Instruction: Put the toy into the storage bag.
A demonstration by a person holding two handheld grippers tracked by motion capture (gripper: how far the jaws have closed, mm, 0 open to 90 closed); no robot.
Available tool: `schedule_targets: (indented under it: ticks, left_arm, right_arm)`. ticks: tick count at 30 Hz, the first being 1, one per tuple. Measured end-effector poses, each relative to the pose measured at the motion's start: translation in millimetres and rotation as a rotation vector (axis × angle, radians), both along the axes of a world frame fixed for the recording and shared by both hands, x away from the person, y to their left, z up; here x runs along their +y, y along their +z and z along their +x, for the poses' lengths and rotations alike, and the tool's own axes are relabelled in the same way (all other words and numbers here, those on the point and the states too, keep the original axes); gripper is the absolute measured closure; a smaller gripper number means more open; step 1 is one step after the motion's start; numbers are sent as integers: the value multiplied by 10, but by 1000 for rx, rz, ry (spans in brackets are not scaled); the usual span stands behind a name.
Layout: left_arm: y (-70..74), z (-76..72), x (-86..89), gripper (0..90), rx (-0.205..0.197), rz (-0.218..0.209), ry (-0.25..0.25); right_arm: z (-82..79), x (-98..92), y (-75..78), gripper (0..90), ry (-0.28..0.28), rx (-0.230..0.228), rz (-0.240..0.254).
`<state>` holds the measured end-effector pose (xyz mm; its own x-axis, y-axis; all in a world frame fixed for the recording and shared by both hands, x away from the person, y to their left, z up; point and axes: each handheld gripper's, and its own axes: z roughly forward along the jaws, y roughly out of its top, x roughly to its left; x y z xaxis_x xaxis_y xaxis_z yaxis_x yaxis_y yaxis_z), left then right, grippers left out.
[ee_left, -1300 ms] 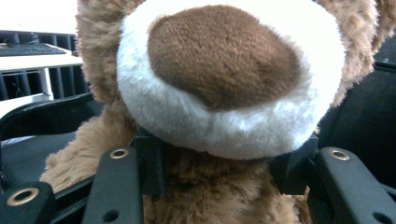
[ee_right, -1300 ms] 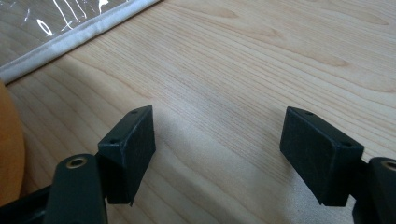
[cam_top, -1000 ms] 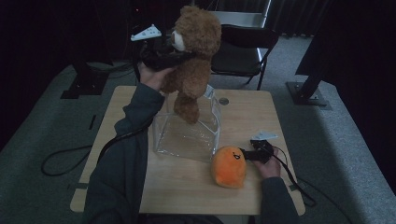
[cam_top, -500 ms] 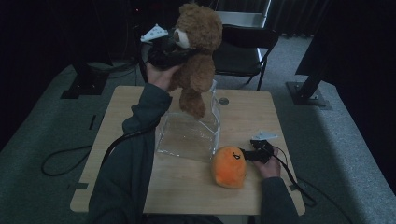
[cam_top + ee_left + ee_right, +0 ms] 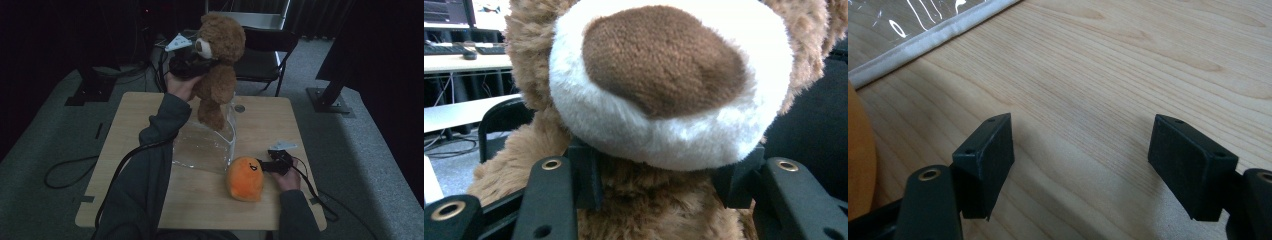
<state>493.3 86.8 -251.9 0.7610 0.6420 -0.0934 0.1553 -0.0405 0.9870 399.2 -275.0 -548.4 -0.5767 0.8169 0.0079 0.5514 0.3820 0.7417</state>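
Two tools are at work over the desk. Nearest, the right tool rests on the wood with its jaws apart and nothing between them, just beside the orange plush. Farther off, the left tool clamps the teddy bear at the neck, holding it upright above the clear plastic bag.

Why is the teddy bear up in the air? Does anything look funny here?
The teddy bear hangs above the table, pinched at its neck by the left gripper, feet dangling over the clear plastic bag. That is on purpose, not a mishap. The orange plush toy lies beside the open right gripper. Nothing looks spilled or broken.
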Motion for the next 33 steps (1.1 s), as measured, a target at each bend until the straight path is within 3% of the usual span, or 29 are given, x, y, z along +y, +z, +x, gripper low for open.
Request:
schedule_targets:
  ticks: [11,27,33]
  left_arm:
    - [-53,-5,-39,480,4,21,-11]
    - [-157,5,-164,477,55,20,-108]
    - [-169,-1,-114,477,63,33,-149]
  right_arm:
    - [-1,0,0,254,0,1,0]
    - [-1,1,0,254,1,0,1]
    - [-1,1,0,254,1,0,1]
